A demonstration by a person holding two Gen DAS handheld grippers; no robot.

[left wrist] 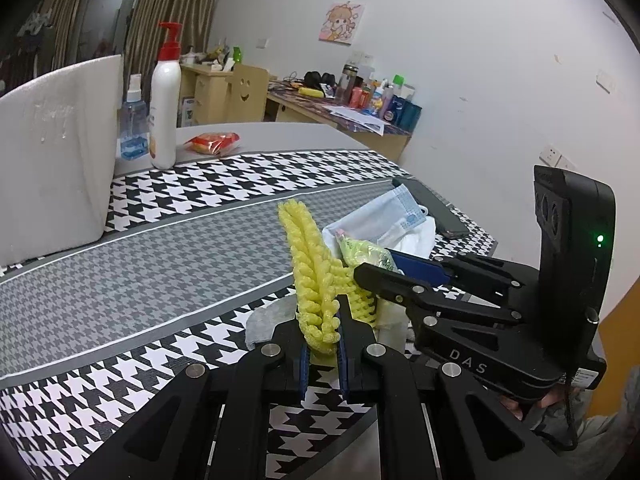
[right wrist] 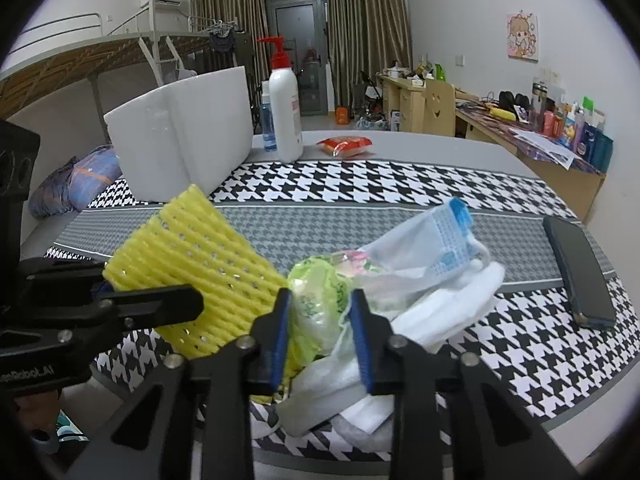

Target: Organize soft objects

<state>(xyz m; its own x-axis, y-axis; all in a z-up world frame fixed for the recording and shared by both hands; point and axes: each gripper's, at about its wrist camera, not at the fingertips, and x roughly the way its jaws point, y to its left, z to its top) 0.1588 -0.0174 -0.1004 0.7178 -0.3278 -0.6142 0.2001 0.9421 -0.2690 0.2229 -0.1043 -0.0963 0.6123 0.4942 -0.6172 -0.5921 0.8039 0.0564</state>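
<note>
Holding the yellow foam net (left wrist: 316,280) upright, clamped flat in my left gripper (left wrist: 322,354), just above the checked cloth (left wrist: 160,240); right gripper (right wrist: 320,320) with its pads either side of the green packet (right wrist: 316,300) atop the pile of soft things, seemingly touching it; I judge the squeeze should stay gentle and centred, catching the packet alone, not the white bag (right wrist: 340,388) beneath.

Dorm bedroom — loft bed (right wrist: 100,46), curtains (right wrist: 360,20), cluttered desk (right wrist: 560,160).
</note>
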